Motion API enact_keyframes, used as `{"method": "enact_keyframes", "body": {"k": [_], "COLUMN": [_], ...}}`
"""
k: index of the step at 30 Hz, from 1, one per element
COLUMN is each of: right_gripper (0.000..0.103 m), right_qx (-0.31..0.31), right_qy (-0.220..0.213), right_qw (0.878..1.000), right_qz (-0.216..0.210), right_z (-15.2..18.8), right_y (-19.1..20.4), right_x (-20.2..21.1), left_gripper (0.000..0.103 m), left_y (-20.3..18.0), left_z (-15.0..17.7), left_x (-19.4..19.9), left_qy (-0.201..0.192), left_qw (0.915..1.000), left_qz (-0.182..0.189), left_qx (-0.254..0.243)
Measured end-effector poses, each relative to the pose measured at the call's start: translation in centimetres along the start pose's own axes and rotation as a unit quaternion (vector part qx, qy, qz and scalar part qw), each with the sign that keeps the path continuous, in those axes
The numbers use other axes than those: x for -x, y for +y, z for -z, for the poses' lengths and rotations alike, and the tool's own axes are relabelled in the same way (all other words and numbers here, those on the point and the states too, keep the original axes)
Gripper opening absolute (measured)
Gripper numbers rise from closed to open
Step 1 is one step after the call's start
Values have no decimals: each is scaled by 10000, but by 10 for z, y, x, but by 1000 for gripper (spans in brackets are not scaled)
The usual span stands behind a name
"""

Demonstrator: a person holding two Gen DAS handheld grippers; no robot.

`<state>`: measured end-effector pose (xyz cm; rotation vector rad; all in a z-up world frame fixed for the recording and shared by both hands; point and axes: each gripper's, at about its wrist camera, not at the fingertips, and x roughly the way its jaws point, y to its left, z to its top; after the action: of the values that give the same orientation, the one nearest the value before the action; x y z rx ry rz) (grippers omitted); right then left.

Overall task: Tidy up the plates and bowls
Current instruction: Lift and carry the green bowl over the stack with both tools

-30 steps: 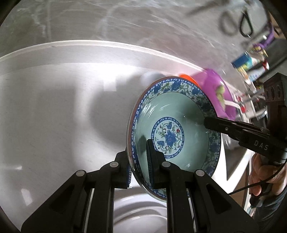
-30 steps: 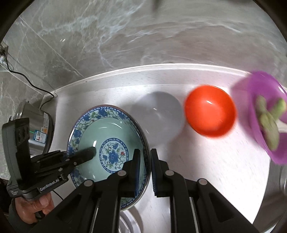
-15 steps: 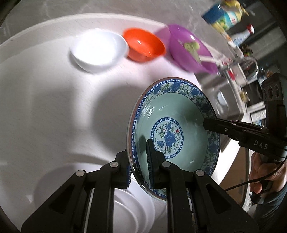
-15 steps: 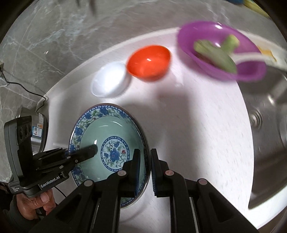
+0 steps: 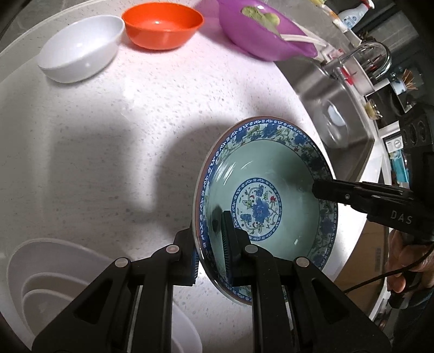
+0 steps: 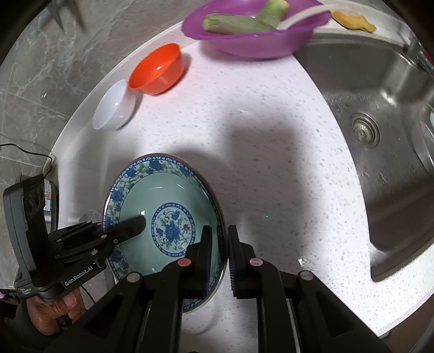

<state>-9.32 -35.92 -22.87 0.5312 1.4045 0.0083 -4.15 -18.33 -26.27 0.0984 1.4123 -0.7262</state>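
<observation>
Left wrist view shows your left gripper [image 5: 210,251] clamped on the floral bowl's [image 5: 271,190] near rim, right gripper [image 6: 218,254] pinching the opposite rim — two grips likely steady it, held above the countertop [image 5: 108,135] near the white stacked bowls [image 5: 54,285].

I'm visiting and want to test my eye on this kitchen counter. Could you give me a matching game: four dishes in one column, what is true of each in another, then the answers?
Things:
1. white bowl
2. orange bowl
3. purple bowl
4. blue floral bowl

States:
A. holds green vegetable pieces
B. gripped at its rim from two sides
C. empty, at the end of the row far from the sink
D. empty, between two other bowls

Pairs: 1-C, 2-D, 3-A, 4-B
</observation>
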Motion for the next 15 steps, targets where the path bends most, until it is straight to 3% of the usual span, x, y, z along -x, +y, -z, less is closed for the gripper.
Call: {"method": "enact_keyframes", "body": {"k": [7,15], "right_gripper": [13,13], "right_qx": [-33,23], "right_qy": [59,-9], "right_qw": [10000,10000], "right_qz": [-22,-39], "right_z": [2,1], "right_y": [-10,-11], "right_x": [-8,-8], "left_gripper": [12,12], "left_y": [-8,-2], "left_z": [-20,-22], "left_x": [-23,-20], "left_qy": [57,-23], "left_qw": [10000,10000], "left_qz": [-70,-44], "left_qx": [3,39]}}
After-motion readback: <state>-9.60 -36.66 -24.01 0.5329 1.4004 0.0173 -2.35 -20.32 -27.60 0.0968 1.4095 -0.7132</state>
